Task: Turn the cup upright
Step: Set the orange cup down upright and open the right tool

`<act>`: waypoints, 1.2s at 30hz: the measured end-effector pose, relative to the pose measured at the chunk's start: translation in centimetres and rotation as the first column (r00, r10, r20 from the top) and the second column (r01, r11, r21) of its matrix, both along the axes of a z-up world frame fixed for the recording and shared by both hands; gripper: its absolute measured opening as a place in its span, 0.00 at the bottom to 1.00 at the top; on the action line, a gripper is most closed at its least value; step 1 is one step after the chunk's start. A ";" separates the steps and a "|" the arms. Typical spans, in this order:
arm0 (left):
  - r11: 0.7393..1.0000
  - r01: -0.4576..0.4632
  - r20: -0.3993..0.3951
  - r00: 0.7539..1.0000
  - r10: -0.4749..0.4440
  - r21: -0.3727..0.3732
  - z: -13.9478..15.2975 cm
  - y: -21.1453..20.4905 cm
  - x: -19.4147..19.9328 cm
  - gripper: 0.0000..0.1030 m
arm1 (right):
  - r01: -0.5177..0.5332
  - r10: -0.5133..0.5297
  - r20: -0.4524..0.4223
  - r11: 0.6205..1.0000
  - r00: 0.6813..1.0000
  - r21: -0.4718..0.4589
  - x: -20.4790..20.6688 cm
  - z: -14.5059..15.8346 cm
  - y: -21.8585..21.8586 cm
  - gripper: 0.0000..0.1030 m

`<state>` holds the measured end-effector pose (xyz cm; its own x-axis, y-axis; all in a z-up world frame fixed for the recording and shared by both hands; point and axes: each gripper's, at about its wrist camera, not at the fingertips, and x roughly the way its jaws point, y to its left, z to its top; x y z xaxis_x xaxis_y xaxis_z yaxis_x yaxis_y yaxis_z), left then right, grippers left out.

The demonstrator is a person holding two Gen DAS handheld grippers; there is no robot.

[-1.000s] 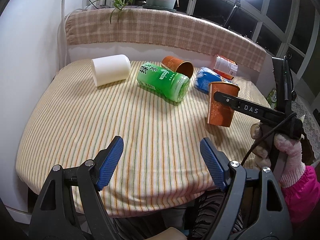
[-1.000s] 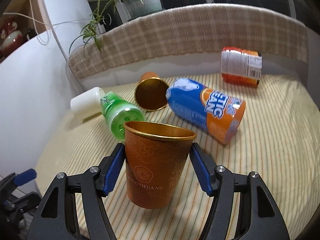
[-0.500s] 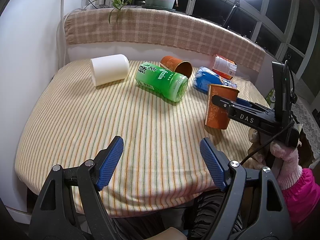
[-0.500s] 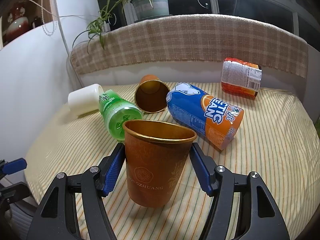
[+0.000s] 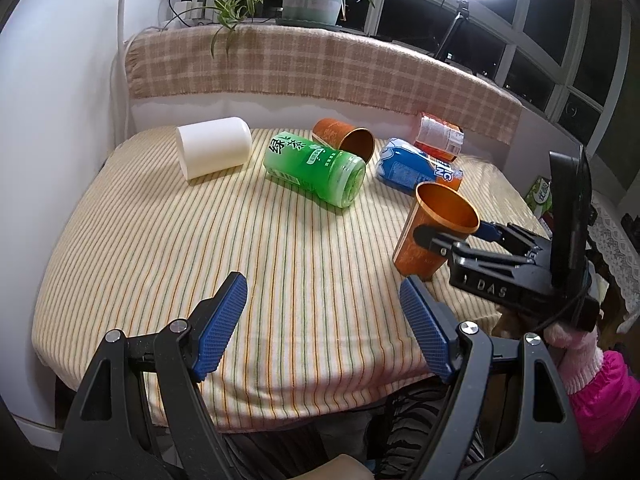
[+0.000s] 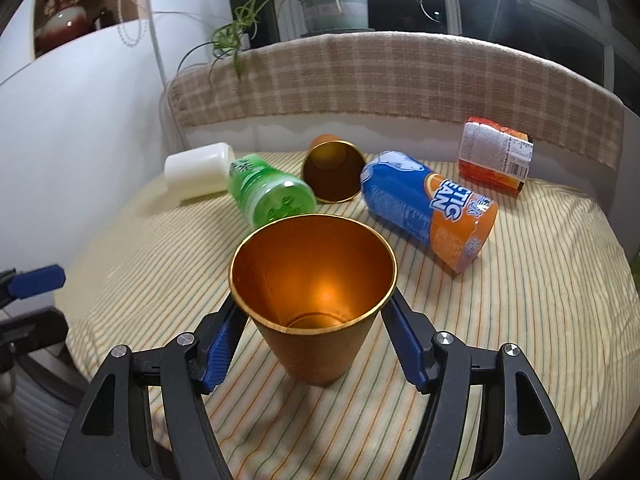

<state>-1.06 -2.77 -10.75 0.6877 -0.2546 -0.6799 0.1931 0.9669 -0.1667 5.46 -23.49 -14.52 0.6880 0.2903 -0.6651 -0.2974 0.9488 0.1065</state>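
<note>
Right claw [image 6: 312,336] pinches orange cup [image 6: 314,296] at lower centre of frame, mouth up, slightly tilted, base on or just above the striped tabletop [image 6: 540,280]. Left claw [image 5: 324,328] spread, holding nothing, low centre. Second cup [image 6: 332,176] lies sideways behind.

Cup [image 6: 312,300] before bottles [image 6: 268,196] (toppled)

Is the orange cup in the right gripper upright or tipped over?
Upright: the orange cup stands mouth-up between the right gripper fingers.
</note>
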 end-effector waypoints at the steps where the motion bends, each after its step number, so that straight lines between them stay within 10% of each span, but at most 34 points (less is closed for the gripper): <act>1: 1.000 -0.001 0.006 1.000 0.001 0.002 0.1 0.0 -0.1 0.79 | -0.003 0.003 0.002 1.000 1.000 0.000 -0.2 0.0 0.0 0.73; 16: 0.999 -0.039 0.228 0.973 0.032 0.030 3.5 -0.7 -1.5 0.79 | 0.147 -0.149 0.082 0.989 0.985 0.030 -6.5 4.1 -3.2 0.74; 36: 0.992 -0.110 0.444 0.893 0.073 0.058 6.6 -1.5 -3.8 1.00 | 0.401 -0.377 0.360 0.916 0.854 0.007 -10.6 10.1 -6.3 0.78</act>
